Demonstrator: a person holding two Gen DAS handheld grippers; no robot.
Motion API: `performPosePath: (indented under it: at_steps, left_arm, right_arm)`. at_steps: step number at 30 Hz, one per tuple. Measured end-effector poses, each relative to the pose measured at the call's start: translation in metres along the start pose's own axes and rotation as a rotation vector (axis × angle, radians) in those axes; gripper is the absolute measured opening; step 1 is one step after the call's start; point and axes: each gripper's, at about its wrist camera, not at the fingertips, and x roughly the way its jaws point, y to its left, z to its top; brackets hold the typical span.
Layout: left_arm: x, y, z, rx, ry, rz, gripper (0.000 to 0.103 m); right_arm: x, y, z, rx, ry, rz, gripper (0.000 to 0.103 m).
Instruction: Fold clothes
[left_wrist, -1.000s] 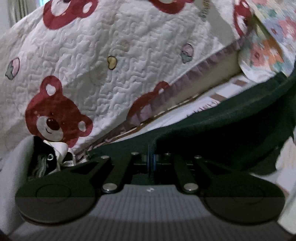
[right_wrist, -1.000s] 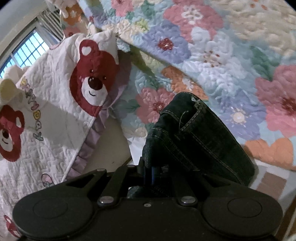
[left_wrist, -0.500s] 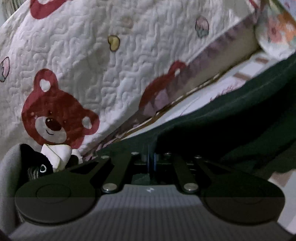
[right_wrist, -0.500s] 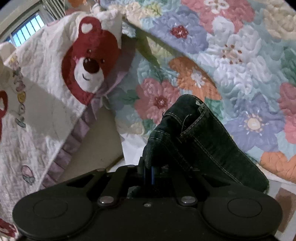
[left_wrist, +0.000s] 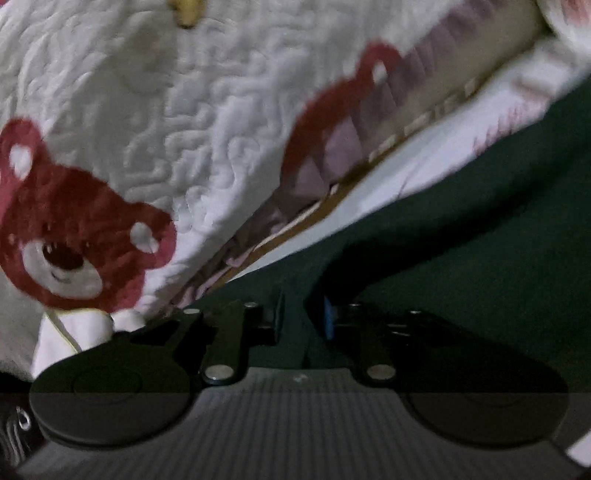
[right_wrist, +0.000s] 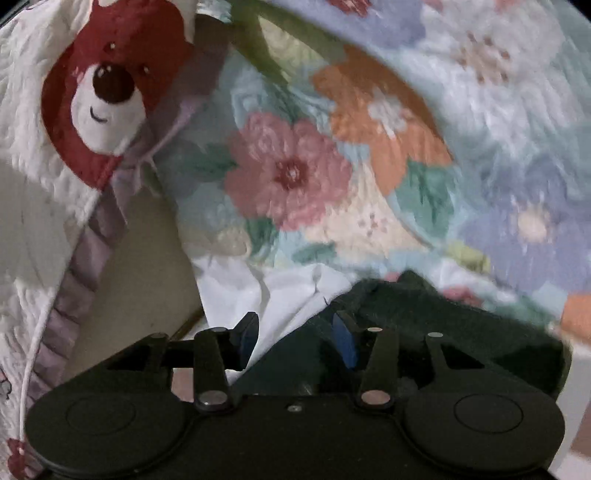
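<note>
Dark denim jeans (right_wrist: 436, 325) lie on the bed beside the floral quilt (right_wrist: 369, 147), still between the opening jaws of the right gripper (right_wrist: 295, 332) and left gripper (left_wrist: 301, 317), so a snagged fold could drag loose if either hand pulls away.

Right gripper (right_wrist: 295, 336) jaws opening over dark jeans (right_wrist: 443, 325).

Each tool is showing a matte black body: two round discs behind the fingers, angled link arms with silver screws, blue pads inside the fingertips (right_wrist: 345, 341), ribbed grey housing behind the left gripper (left_wrist: 301, 317).
</note>
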Motion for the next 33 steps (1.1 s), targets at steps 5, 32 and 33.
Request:
performPosePath:
  at_steps: [5,32,33]
  left_arm:
    - [0.000,-0.003,-0.003,0.008,-0.014,-0.002,0.012]
    - [0.044,0.031,0.019,0.192,0.063,0.123,0.027]
    - [0.048,0.030,0.019,0.208,0.063,0.143,0.035]
  right_arm:
    - [-0.002,0.007,-0.042,-0.228,0.088,0.043,0.051]
    - [0.001,0.122,-0.178,-0.754,0.231,0.157,0.053]
    - [0.000,0.123,-0.179,-0.753,0.225,0.150,0.054]
